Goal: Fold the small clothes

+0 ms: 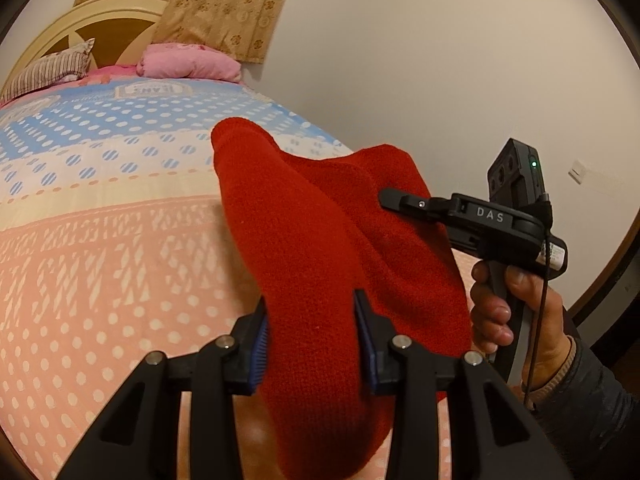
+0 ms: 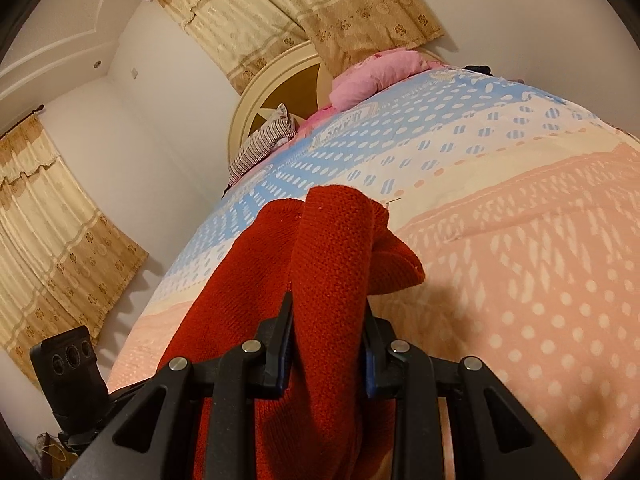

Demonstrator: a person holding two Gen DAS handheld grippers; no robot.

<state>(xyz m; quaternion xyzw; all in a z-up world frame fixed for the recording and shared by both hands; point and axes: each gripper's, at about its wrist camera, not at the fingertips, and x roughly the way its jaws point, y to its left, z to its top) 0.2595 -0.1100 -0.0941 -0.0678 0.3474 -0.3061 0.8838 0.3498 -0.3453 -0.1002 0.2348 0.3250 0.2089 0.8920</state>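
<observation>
Right, both claws carry one garment above the bed.

Left wrist view – claw: left gripper [image 1: 314, 344] clamped on a bunched fold of the red knit garment [image 1: 320, 240], pads pressed into fabric on both sides.
Left wrist view – garment: lifted off the bedspread [image 1: 100, 260], running up and away from the jaws, drooping below them too. Its far edge sits twd the right gripper [image 1: 386, 197], seen side-on w/ the person's right hand [image 1: 516, 308] on its handle.
Left wrist view – right claw: tip lies against the knit; opening can't be read from here.

Right wrist view – claw: right gripper [image 2: 326, 344] closed on a thick roll of the same red knit, blue pads tight to it.
Right wrist view – garment: hangs btwn the fingers, a loose flap spilling to the right just above the pink dotted bedspread [image 2: 540, 300].

Step, as I judge it: carrying the piece to lay flat.
How to do well: keep both grips level, pull apart gently to take out slack, lower the far edge first so the knit doesn't bunch.
Risk: thick rolls may slip.
</observation>
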